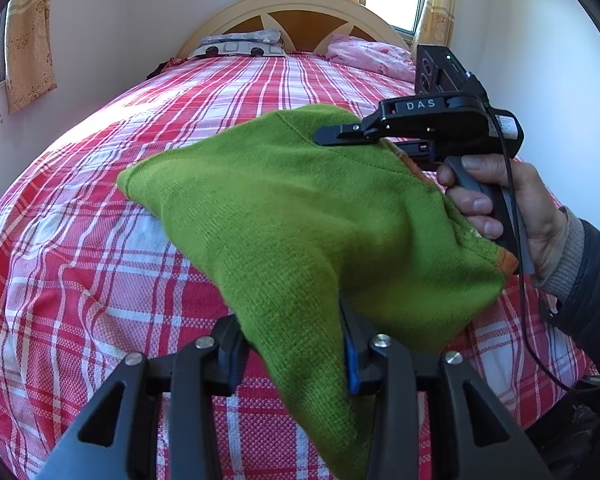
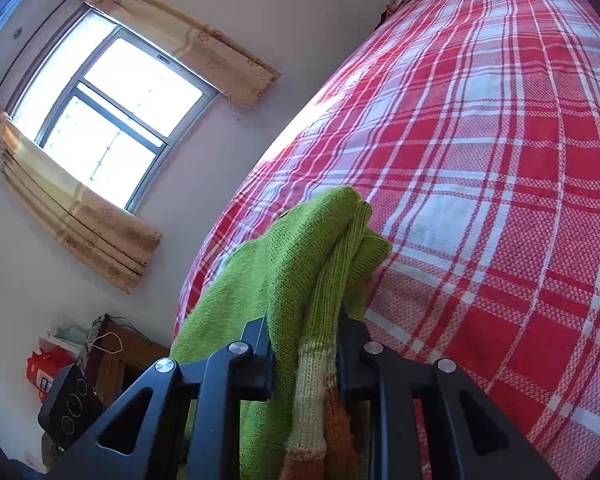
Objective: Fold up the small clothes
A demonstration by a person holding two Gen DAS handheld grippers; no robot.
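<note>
— While both tools are up off the bed, where exactly is the garment?

— Hanging between them. The small green knitted sweater [image 1: 284,216] with the cream-and-orange striped trim is held in the air above the red-and-white plaid bedspread [image 1: 80,240]; whether its far corner brushes the cover I cannot tell.

— And the grips?

— The left gripper [image 1: 292,364] has its two black fingers closed in on a gathered fold of the green knit, the cloth filling the gap between the blue pads [image 1: 353,368]. The right gripper [image 2: 304,364] is likewise clamped down, with the striped band and a bunch of green knit pinched between its fingers. From the left wrist view the right gripper sits higher and further off, its fingers lying over the sweater's upper edge, with the person's hand [image 1: 512,208] wrapped round the handle.

— So which way does the piece run?

— Its long axis goes from the left gripper, low and close, up and away to the right gripper, near the right side of the bed. The slack body sags away to the left, towards the middle of the bed.

— What does the next move turn on, then?

— My judgement: the sweater needs laying flat first, and the open stretch of plaid lies ahead and to the left of both tools. The left gripper is the nearer to the bedspread, so it would likely touch down first, the right one drawing the knit taut.
</note>
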